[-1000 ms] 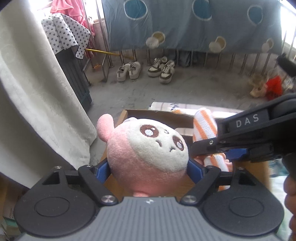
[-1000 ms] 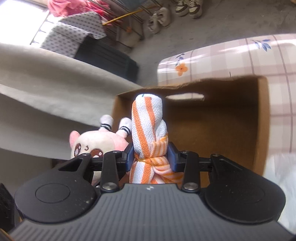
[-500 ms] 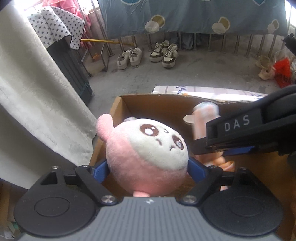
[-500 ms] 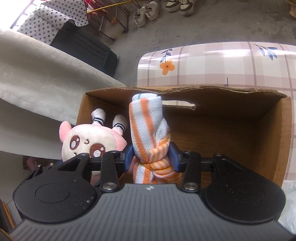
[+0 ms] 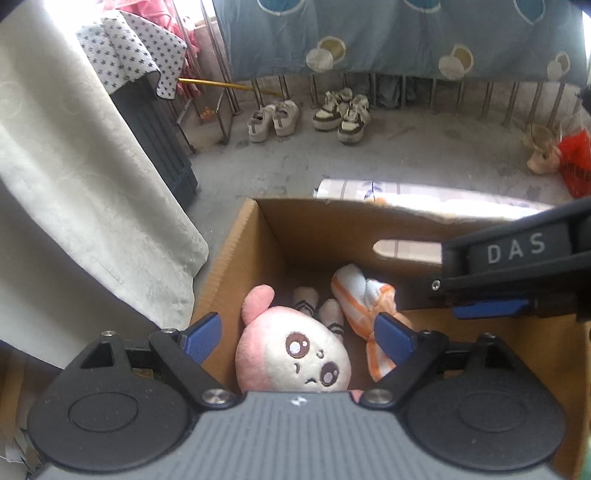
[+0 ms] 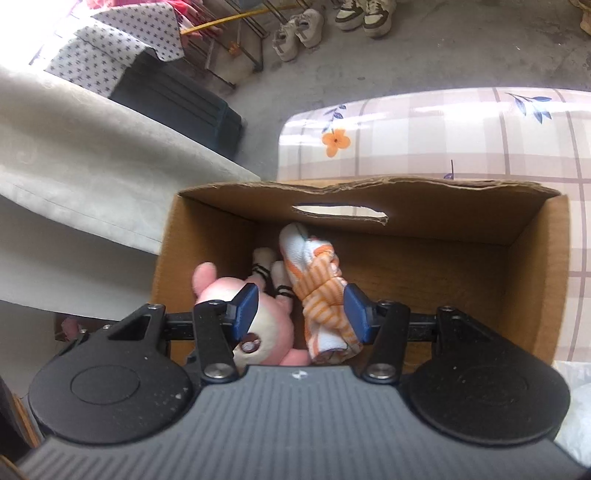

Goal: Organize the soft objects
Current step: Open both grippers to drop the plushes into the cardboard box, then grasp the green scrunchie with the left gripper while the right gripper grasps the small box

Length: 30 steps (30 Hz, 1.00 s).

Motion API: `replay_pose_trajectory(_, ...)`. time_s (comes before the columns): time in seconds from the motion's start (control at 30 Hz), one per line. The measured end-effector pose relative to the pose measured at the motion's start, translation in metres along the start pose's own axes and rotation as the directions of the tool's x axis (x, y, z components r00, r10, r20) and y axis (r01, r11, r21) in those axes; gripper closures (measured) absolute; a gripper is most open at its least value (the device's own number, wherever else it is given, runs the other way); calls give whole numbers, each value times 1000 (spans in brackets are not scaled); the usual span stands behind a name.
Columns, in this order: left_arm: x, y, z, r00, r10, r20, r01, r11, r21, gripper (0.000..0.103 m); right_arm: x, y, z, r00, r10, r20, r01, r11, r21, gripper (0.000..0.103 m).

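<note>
The pink plush toy lies face up on the floor of the cardboard box, against its left wall, with its small striped feet toward the far wall. Just beside it on the right lies the knotted orange-striped cloth — the two touch along the toy's feet.

The left gripper hangs above the toy with its blue pads well apart and clear of the plush on both sides; it holds nothing. In the right wrist view the right gripper stands over the orange-striped cloth and the plush toy. Its jaws have just been opening, and the cloth sits below and between them, resting on the box floor — whether the right pad grazes it I cannot tell.

The box sits on a checked floral tablecloth. Beyond, pairs of shoes line a grey floor under a hanging blue sheet, and a pale drape falls at the left.
</note>
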State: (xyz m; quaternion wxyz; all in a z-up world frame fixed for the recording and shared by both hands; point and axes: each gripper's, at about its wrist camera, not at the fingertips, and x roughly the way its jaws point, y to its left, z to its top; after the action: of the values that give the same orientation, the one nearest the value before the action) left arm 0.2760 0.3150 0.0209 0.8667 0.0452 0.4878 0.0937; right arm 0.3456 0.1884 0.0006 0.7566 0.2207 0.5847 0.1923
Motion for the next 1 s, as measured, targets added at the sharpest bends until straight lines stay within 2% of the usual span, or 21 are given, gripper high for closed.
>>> replay_pose_trajectory(0.23,-65,4,-12,995,-56,83,61,996,-61,12,-67,0,-17,990,128,54,-129,992,4,50)
replay_pose_trajectory(0.5,-178,-6,-54,975,-103,196,119,990,-72,8,-194,-20,-65,945,300,128,-296,954,-51,44)
replay_pose_trajectory(0.67,-251,-31,-94,949,-138,285,160,986,-56,2,-284,-58,-113,908,379,179,-361,924,-124,38)
replay_pose_trajectory(0.77,-284,-58,-117,928,-192,319,208,978,-19,2,-333,-90,-143,891,395,222,-366,917,-160,34)
replay_pose_trajectory(0.9,-310,-103,-144,889,-302,345,300,952,60,0,-388,-146,-184,880,373,294,-338,927,-164,31)
replay_pose_trajectory(1.0,-310,-143,-156,860,-400,318,380,916,125,0,-419,-197,-213,875,314,369,-284,949,-135,27)
